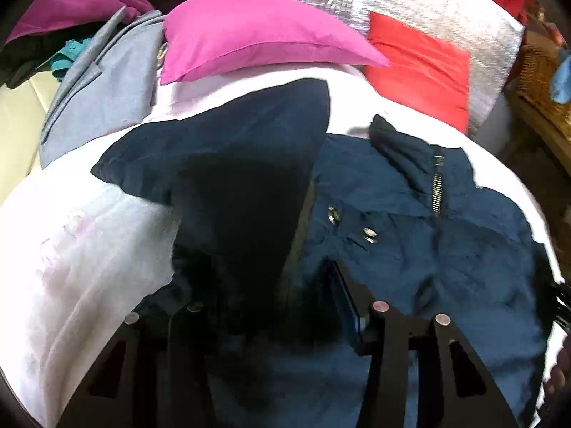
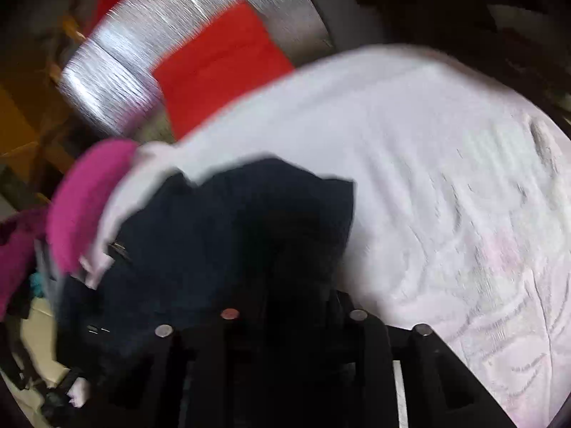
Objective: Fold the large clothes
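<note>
A large navy blue jacket (image 1: 410,235) with a metal zipper and snaps lies spread on a white bedspread (image 1: 89,249). My left gripper (image 1: 285,296) is shut on a dark fold of the jacket (image 1: 242,185), which rises between the fingers and hides the tips. In the right wrist view, my right gripper (image 2: 289,306) is shut on another part of the navy jacket (image 2: 221,235), bunched over the fingers above the white bedspread (image 2: 446,196). That view is blurred by motion.
A pink pillow (image 1: 257,39) and a red pillow (image 1: 421,67) lie at the head of the bed against a silver quilted panel (image 1: 446,10). A grey garment (image 1: 103,85) and purple cloth (image 1: 71,3) lie at far left. A wicker basket (image 1: 542,82) stands right.
</note>
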`<state>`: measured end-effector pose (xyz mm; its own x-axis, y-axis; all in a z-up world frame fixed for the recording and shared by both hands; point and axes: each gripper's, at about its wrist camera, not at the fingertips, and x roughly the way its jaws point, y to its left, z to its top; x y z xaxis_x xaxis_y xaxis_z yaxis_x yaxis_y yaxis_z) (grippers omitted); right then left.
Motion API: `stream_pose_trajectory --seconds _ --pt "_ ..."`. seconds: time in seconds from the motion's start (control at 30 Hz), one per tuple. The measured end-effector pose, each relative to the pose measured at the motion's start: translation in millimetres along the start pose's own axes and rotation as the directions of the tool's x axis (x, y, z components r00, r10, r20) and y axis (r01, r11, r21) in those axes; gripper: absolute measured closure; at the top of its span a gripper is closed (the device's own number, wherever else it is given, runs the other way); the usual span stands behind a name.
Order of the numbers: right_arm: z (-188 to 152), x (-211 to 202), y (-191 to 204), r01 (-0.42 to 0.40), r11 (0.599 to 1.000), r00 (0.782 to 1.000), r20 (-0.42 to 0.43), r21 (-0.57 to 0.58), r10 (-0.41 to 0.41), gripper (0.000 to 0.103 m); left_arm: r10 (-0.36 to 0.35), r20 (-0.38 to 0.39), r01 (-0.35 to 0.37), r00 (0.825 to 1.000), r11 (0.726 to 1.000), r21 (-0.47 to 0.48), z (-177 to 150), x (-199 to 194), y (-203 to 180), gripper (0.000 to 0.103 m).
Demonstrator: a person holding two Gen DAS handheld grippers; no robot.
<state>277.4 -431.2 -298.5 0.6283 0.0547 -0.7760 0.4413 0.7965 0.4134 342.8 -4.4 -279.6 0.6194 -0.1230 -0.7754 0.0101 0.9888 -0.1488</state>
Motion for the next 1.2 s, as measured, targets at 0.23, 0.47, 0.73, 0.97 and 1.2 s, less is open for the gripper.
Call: stream_pose_trajectory --seconds 0.23,0.47,0.73,0.97,1.2 --pt "-4 -84 10 -0.035 0.999 0.977 0.21 0.028 0.028 0.018 -0.141 0.171 0.171 0.975 0.97 -0.173 7 -68 95 0.015" --pt "-48 -47 88 -0.216 0.964 0.976 -0.011 -0.158 0.217 0.079 -0.227 0.157 0.276 0.961 0.792 -0.544 20 -18 195 0.015" --pt "-75 21 134 -0.265 0.944 0.956 -0.183 -0.196 0.23 0.078 -0.4 0.109 0.358 0.91 0.626 -0.693 39 65 202 0.015" --pt "-72 28 122 -0.308 0.941 0.94 -0.196 -0.142 0.278 0.079 -0.444 0.19 0.437 0.876 0.56 -0.704 57 75 194 0.063" --pt "-53 -13 101 -0.26 0.954 0.965 -0.088 -0.151 0.249 0.077 -0.37 0.243 0.442 0.897 0.775 -0.452 93 1 124 0.092"
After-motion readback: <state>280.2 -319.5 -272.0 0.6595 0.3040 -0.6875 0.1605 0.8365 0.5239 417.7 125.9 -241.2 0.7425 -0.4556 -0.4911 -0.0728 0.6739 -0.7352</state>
